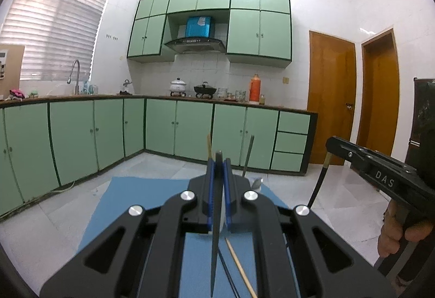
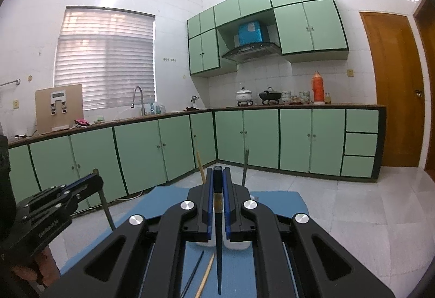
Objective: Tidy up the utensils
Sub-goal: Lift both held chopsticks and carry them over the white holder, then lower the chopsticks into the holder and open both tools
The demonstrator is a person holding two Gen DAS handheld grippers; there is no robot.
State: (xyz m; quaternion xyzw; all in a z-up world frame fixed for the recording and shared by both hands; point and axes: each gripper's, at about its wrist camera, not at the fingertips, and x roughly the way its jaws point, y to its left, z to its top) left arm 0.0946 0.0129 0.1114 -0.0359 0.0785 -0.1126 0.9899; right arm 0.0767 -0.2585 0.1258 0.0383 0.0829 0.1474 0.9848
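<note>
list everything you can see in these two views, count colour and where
held chopsticks: 2, a dark grey chopstick in the left claw, a black gold-banded chopstick in the right claw
loose chopsticks: 2 on the mat, one wooden, one dark
upright sticks: 2 beyond the claws, tan and grey; what holds them is hidden
mat: 1, blue, under both claws
base cabinets: green, along two walls
wall cabinets: green, flanking the range hood
pots: white and black, on the stove
flask: 1, orange, on the counter
faucet: 1, steel, under the window
doors: wooden, on the right
hands: right hand, left hand, gripping the claw handles
</note>
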